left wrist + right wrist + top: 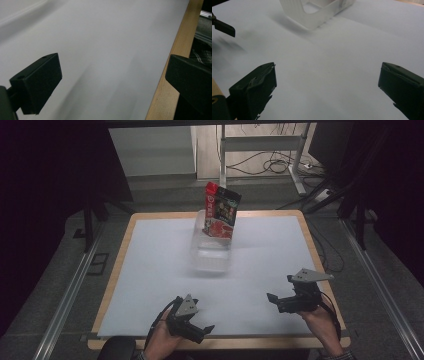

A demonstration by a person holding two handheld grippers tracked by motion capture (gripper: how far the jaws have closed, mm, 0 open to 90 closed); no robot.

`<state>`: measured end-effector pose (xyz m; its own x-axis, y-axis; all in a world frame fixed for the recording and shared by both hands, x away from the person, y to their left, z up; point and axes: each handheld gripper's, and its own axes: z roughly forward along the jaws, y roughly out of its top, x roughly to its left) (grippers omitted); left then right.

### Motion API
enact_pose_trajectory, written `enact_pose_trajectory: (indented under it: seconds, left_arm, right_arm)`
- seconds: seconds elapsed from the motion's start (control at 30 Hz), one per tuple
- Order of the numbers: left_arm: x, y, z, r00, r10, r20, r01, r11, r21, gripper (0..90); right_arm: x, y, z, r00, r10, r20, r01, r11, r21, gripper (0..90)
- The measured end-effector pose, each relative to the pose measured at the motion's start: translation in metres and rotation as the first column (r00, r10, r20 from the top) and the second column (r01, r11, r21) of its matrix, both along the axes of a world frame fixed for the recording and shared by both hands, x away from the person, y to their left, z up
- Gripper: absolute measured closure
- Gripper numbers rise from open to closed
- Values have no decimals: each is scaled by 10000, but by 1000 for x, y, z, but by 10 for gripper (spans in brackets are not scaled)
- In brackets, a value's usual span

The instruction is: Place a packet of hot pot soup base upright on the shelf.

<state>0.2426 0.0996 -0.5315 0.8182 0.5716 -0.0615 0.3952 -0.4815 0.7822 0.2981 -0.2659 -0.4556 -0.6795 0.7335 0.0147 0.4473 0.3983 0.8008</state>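
Snack packet point(221, 210) stands upright at the far end of the clear plastic bin point(212, 254), which sits on the white table sheet point(150, 270) past the middle. Both lie well apart from your fingers. Your left gripper point(202, 330) hovers at the near edge of the table, jaws spread wide with nothing between them. Your right gripper point(274, 301) sits near the right edge, jaws likewise wide apart and empty, aimed toward the bin point(317, 12).

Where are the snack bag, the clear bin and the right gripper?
snack bag point(221, 210), high view, front face.
clear bin point(210, 262), high view, near wall.
right gripper point(274, 300), high view, between its jaw tips.
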Motion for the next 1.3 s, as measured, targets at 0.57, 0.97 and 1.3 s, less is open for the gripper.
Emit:
enact_pose_trajectory:
  seconds: [0.57, 0.97, 1.3]
  left_arm:
    - [1, -1, -1, 10000, 72, -41, -72, 9999, 96, 16]
    - [0, -2, -1, 9999, 77, 83, -79, 9997, 230, 14]
    - [1, -3, -2, 9999, 82, 101, -85, 9994, 327, 11]
  right_arm:
    - [-28, -29, -6, 9977, -587, 352, 590, 9982, -60, 18]
    - [-40, -45, -18, 9939, -1037, 376, 1043, 9945, -124, 18]
    - [-39, -54, -30, 9923, -1225, -174, 1221, 9923, -221, 18]
